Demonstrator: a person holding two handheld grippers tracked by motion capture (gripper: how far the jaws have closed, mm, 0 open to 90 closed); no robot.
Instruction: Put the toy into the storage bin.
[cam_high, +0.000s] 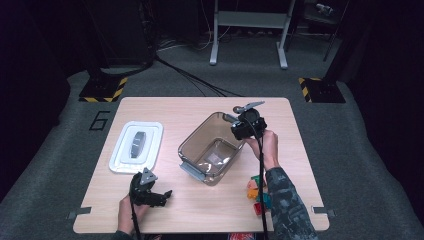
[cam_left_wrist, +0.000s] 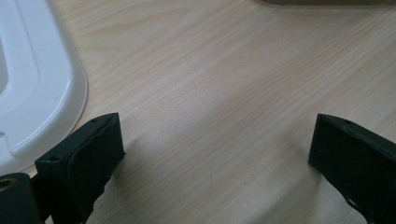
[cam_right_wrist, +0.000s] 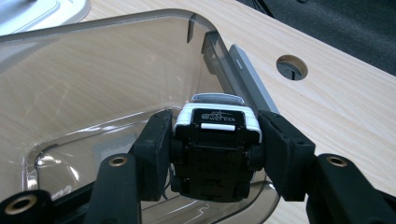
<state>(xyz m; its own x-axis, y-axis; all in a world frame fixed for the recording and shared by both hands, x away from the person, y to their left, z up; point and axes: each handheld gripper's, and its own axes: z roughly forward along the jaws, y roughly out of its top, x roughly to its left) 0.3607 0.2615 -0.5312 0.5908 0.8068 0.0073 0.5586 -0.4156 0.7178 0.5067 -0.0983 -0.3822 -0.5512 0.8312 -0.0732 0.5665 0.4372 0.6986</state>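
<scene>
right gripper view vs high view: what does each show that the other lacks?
Right gripper view alone: the toy car clamped between the right gripper's pads, underside toward the camera, held over the bin, plus a round hole in the tabletop.

High view alone: the white lid at the table's left, the left gripper open near the front edge, and colourful toys by the right forearm.

Both: the clear plastic bin on the wooden table.
</scene>
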